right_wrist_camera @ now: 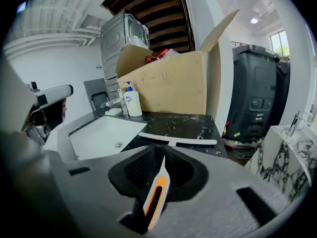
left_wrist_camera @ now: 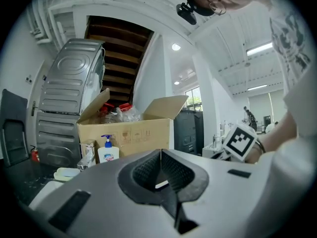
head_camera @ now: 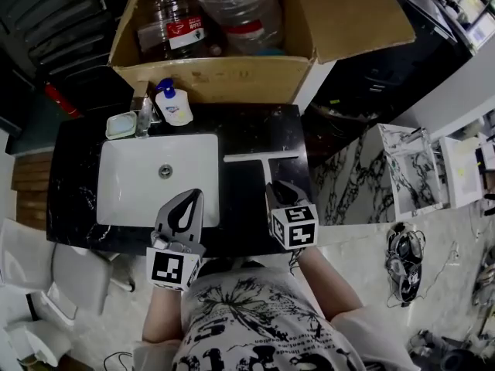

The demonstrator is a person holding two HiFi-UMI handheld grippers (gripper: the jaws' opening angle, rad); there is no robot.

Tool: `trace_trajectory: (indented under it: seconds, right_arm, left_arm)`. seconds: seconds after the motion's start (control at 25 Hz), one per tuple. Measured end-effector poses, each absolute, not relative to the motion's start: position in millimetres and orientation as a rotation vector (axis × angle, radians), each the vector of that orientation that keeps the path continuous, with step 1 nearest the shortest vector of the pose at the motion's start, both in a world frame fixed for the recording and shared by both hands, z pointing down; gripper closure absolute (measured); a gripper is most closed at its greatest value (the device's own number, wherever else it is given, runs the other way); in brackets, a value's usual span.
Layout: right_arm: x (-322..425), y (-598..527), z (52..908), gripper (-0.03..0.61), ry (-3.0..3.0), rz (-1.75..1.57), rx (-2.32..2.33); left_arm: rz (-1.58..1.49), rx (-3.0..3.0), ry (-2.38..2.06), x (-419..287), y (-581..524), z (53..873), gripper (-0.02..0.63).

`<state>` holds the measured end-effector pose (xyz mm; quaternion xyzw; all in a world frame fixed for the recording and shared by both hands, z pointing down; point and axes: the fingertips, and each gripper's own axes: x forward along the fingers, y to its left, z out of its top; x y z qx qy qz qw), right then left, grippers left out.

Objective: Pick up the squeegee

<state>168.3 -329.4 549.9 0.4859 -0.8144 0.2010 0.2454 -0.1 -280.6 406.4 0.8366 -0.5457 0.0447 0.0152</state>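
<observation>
The squeegee (head_camera: 259,158) lies on the black counter (head_camera: 255,126) to the right of the white sink (head_camera: 124,168). Its white blade runs crosswise and its handle points back toward me. My right gripper (head_camera: 277,185) is at the handle's near end. In the right gripper view the white and orange handle (right_wrist_camera: 156,197) sits in the seam between the jaws of the right gripper (right_wrist_camera: 163,157), which are shut on it, and the blade (right_wrist_camera: 177,141) rests on the counter beyond. My left gripper (head_camera: 193,194) hovers over the sink's front edge. The left gripper (left_wrist_camera: 160,151) is shut and holds nothing.
A soap bottle (head_camera: 172,104), a faucet (head_camera: 145,114) and a soap dish (head_camera: 121,125) stand behind the sink. An open cardboard box (head_camera: 224,79) of plastic bottles sits at the counter's back. Marble slabs (head_camera: 352,184) stand to the right and white seats (head_camera: 46,277) to the left.
</observation>
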Motion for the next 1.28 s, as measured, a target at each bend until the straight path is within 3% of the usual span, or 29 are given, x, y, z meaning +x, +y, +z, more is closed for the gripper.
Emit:
trace_trajectory:
  seconds: [0.24,0.4,0.68,1.0,1.28]
  right_arm:
    - [166,-355,589,0.445,-2.135,0.681,1.284]
    - [163,-365,602,0.43,-2.065,0.681,1.276]
    - [165,-376,621,0.431,-1.939,0.688,1.289]
    - [163,-379,630,0.494,-1.881,0.745,1.331]
    - [165,-379,631,0.506,-1.859,0.743,1.371]
  left_arm:
    - [0.239,2.538,-1.662,-3,-287,434,0.601]
    - [0.247,2.529,-1.641,-6,-293,443,0.601]
    - [0.267,2.528,-1.593,-10,-301,456,0.601]
    - [0.265,2.512,-1.565,-20,-306,464,0.601]
    - [0.264,2.527,-1.544,-21,-303,463,0.601]
